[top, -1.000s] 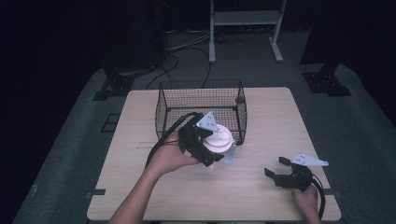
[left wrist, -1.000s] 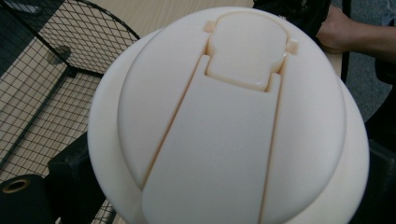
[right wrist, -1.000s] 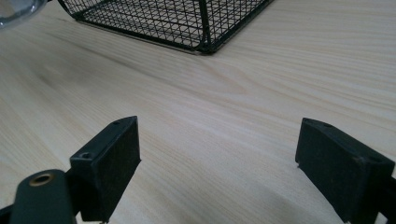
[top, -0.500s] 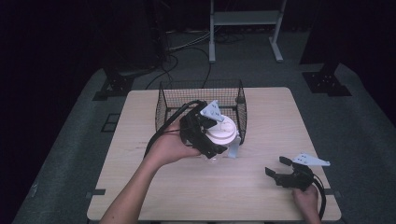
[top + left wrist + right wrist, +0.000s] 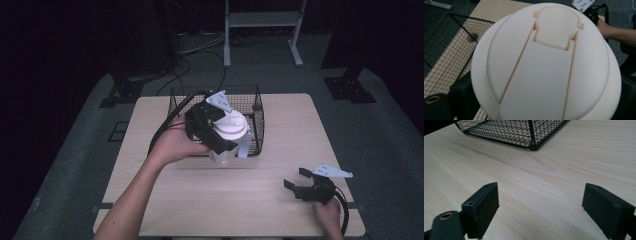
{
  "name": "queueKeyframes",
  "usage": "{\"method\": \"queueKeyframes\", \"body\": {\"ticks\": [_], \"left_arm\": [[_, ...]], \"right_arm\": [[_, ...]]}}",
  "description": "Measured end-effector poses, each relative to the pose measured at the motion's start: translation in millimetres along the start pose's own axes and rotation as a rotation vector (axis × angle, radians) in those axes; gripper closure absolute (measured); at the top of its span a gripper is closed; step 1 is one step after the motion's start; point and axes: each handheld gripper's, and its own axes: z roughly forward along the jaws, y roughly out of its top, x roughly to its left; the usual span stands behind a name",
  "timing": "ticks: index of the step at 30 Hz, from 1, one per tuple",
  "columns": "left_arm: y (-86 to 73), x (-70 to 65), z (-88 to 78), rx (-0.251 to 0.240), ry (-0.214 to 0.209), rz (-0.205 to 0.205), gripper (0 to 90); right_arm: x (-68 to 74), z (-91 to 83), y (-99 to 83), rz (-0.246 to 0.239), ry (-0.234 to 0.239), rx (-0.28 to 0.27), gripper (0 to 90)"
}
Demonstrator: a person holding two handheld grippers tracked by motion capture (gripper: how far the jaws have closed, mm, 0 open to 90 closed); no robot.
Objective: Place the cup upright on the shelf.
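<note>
A clear bottle with a cream-white flip lid hangs tilted over the front rim of the black wire basket. My left gripper is shut on it just under the lid. The left gripper view looks down on the lid, with a black pad pressed to its left side. My right gripper rests open on the wooden table at the front right. Its jaws stand wide apart with only bare wood between them in the right gripper view, where that gripper faces the basket.
The basket stands at the back middle of the table, and I see nothing inside it. Dark floor, cables and a metal stand's legs lie beyond the table's far edge.
My left gripper has lifted the bottle and carried it back and to the right, toward the basket's front rim. The right gripper has stayed put.
</note>
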Motion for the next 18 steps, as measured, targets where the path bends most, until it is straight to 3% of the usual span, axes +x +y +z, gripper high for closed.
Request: {"method": "queueKeyframes", "body": {"ticks": [11,14,18], "left_arm": [[7.7,36.9,-9.8,0.036,0.072,-0.047,5.5],[7.2,47.9,-10.6,0.030,0.097,-0.068,5.5],[6.2,60.7,-10.8,0.021,0.100,-0.097,5.5]], "right_arm": [[0.4,0.2,0.1,-0.005,0.005,0.003,12.9],[0.4,0.2,0.2,-0.004,0.005,0.002,12.9],[-0.7,-0.1,0.3,0.000,0.006,-0.001,12.9]]}}
